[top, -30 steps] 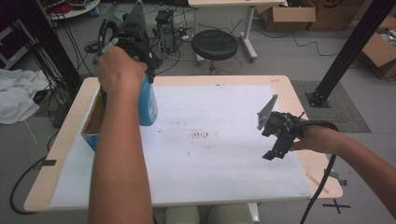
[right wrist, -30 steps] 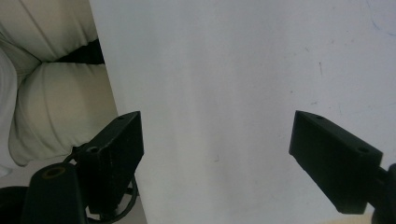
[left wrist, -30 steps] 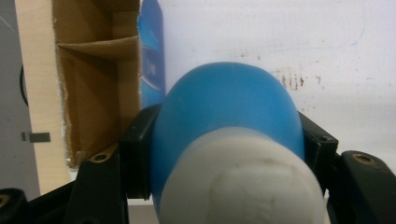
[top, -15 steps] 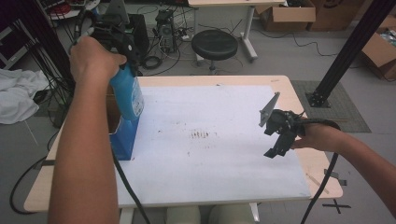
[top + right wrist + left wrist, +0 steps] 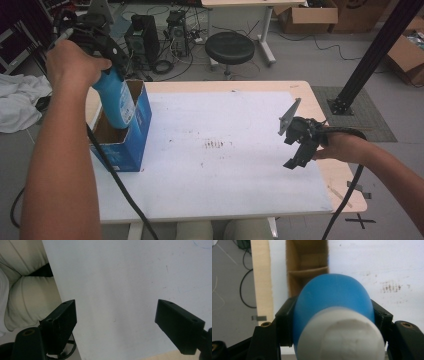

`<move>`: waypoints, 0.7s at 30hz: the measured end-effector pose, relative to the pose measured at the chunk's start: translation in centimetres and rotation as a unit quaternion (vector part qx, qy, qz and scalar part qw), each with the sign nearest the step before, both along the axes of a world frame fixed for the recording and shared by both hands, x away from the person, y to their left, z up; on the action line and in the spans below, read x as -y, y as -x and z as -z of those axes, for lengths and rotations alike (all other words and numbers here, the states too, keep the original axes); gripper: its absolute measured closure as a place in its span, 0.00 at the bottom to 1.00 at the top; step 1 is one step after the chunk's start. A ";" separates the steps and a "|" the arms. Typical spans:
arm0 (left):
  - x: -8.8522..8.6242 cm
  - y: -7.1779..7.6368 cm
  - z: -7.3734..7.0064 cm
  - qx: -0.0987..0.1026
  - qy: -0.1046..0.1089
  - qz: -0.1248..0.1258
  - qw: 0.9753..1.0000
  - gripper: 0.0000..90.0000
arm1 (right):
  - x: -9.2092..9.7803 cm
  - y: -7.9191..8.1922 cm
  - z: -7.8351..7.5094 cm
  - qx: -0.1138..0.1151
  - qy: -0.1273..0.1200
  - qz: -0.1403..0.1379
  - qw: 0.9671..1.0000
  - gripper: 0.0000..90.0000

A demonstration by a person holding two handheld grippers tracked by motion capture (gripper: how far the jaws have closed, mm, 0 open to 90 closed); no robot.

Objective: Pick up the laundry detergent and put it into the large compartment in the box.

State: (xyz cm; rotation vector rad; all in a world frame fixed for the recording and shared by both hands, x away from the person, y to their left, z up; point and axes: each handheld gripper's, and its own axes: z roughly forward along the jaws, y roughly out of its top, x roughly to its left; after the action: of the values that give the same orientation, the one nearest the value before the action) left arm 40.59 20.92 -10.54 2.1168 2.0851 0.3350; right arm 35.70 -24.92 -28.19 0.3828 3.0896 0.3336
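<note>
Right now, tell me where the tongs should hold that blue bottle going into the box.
Keep the grip the left tongs already have: across the blue bottle's rounded shoulder just below its white cap, coming from above. The bottle hangs upright over the open blue box, so a top hold leaves its lower body free to slide in.

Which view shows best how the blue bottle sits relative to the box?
The high view: the blue bottle hangs partly inside the open box. The left gripper view shows its cap end clamped between the jaws; the right gripper view faces the table.
</note>
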 end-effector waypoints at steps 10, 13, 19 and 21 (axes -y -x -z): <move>-1.7 -0.3 1.5 0.001 -0.020 0.001 1.000 0.42 | -0.3 -0.3 0.1 -0.001 0.001 0.002 1.000 0.19; -1.9 -0.6 2.4 -0.002 -0.024 0.003 1.000 0.42 | -0.3 -0.3 0.2 -0.005 0.003 0.009 1.000 0.19; -2.2 -1.1 4.9 -0.009 -0.020 0.008 1.000 0.42 | -0.3 -0.4 0.6 -0.007 0.004 0.009 1.000 0.19; -2.4 -1.2 6.0 -0.013 -0.017 0.006 1.000 0.42 | -0.3 -0.3 0.7 -0.011 0.003 0.012 1.000 0.19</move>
State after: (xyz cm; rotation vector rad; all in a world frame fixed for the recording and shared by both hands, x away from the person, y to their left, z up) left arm 41.83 23.34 -16.57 2.1642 2.0935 0.3473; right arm 36.05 -24.64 -28.88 0.4268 3.1030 0.3205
